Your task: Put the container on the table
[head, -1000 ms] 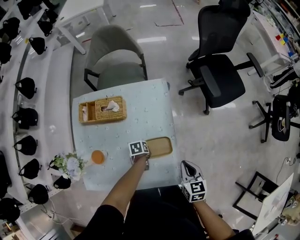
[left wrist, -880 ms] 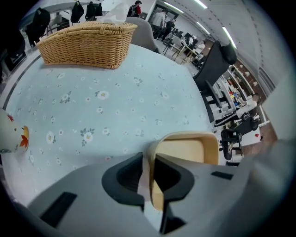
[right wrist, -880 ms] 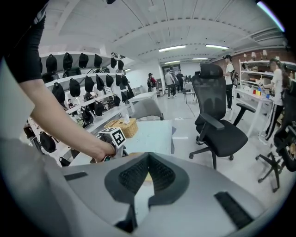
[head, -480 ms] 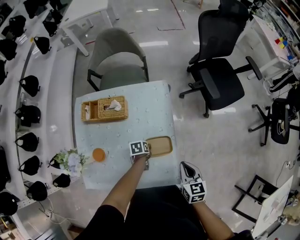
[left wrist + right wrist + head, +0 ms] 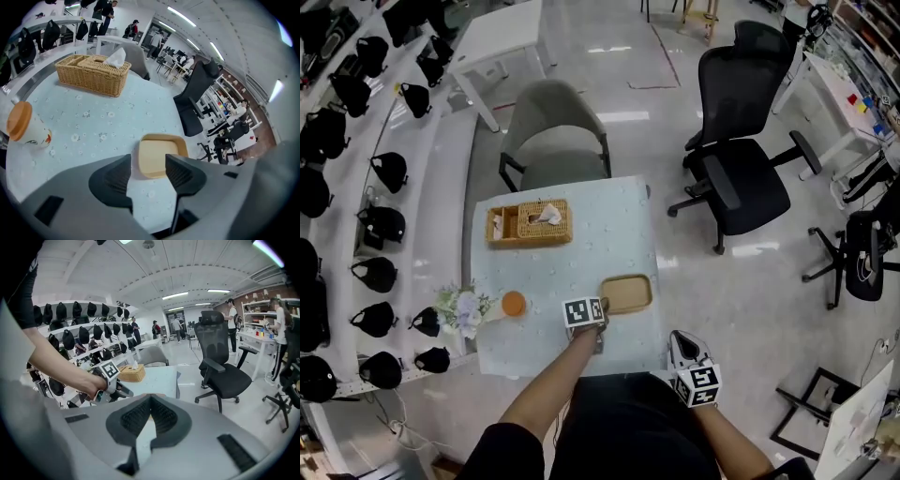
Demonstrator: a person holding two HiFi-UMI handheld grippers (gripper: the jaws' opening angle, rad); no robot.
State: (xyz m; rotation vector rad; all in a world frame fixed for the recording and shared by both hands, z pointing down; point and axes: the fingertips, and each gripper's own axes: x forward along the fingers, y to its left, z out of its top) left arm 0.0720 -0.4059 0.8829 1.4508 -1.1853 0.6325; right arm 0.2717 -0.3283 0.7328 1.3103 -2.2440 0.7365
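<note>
Two chairs are taking up the most room on my screen. A black office chair (image 5: 748,183) is standing off the tabletop's far right corner, and a grey armchair (image 5: 553,122) is sitting against its far edge. Nearer to me, the tabletop (image 5: 581,253) is wearing a pale cloth with small flowers and is carrying the smaller things.

A wicker basket (image 5: 530,223) with a tissue poking out of it is resting on the far left part. The container (image 5: 627,293), a shallow tan tray with rounded corners, is lying flat on the tabletop near its right edge, towards the near side. A bunch of pale flowers (image 5: 459,307) is showing by the tabletop's left edge. Just to the right of the flowers, a white cup (image 5: 514,303) with an orange lid is standing upright on the cloth.

I am holding my left tongs (image 5: 148,161) over the near part of the tabletop, tilted steeply down. Their jaws have just been opening and are now standing wide apart. The container is showing through the gap between them, lying on the cloth beyond, and neither pad is pressing on it.

I am keeping my right tongs (image 5: 150,399) off the tabletop's near right corner. Their jaws are closed together with nothing between them.
</note>
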